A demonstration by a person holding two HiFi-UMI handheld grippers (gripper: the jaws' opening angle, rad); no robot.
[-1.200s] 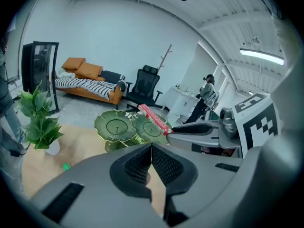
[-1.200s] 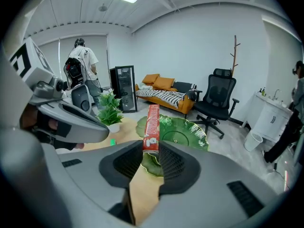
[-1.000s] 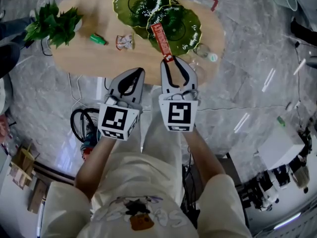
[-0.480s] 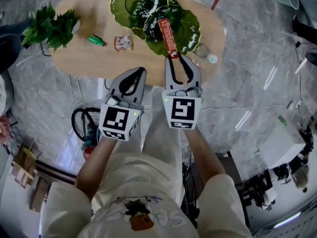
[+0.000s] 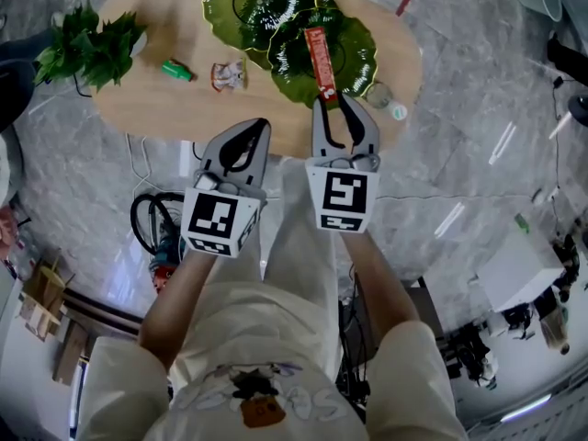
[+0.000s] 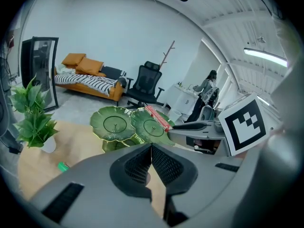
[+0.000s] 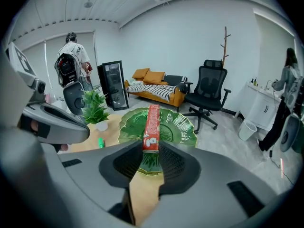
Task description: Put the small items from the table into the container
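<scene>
At table (image 5: 175, 108), two green dishes (image 5: 241, 3), one red packet (image 5: 321, 58) in right tool (image 5: 333, 101)

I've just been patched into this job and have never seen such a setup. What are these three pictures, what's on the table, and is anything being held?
There is no robot here. A person holds a hand-operated claw in each hand. The head view comes from a camera on the person's head that looks steeply down, so the left claw and right claw show beyond the forearms. The other two views come from a camera riding on each claw, looking along its jaws.

On the wooden table stand two green leaf-shaped dishes, a farther dish and a nearer dish. There is also a potted plant, a small green item and a crinkled wrapper.

The right claw is shut on a long red packet, held out over the nearer dish. The left claw's jaws are together, with nothing in them.
</scene>
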